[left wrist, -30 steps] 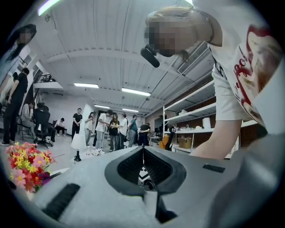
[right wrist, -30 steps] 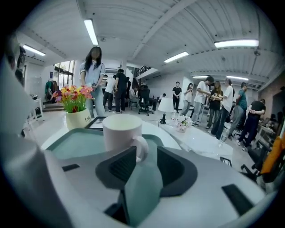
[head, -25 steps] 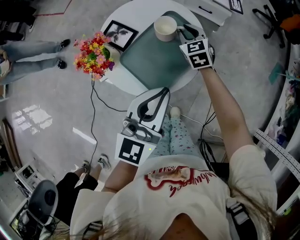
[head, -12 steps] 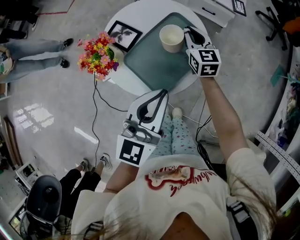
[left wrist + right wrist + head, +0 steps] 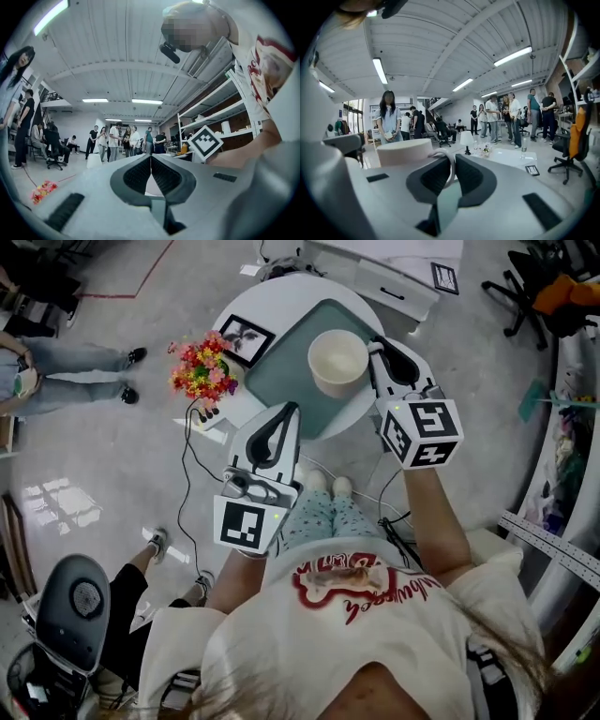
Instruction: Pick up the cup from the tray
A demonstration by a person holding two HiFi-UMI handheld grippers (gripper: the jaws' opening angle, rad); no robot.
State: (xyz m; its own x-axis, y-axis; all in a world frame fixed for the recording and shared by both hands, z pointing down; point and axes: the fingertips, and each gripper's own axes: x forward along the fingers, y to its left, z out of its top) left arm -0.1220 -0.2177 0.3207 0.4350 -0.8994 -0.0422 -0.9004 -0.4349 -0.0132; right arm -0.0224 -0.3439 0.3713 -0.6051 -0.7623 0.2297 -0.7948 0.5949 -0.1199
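Observation:
A cream cup (image 5: 337, 362) hangs above the grey-green tray (image 5: 281, 371), raised toward the camera. My right gripper (image 5: 377, 352) is shut on the cup's handle at its right side. In the right gripper view the pale handle (image 5: 449, 166) is pinched between the jaws of that gripper (image 5: 452, 172), and the cup body (image 5: 404, 151) shows to the left. My left gripper (image 5: 285, 411) is held low over the near table edge, shut with nothing in it. Its jaws meet in the left gripper view (image 5: 151, 172).
The tray lies on a round white table (image 5: 291, 292). A framed picture (image 5: 246, 338) and a bunch of flowers (image 5: 202, 371) stand at the table's left. A cable runs over the floor below. A chair (image 5: 80, 601) and bystanders' legs are at the left.
The right gripper has risen with the cup, lifting it off the tray and toward the camera. The left gripper drifted slightly left and up.

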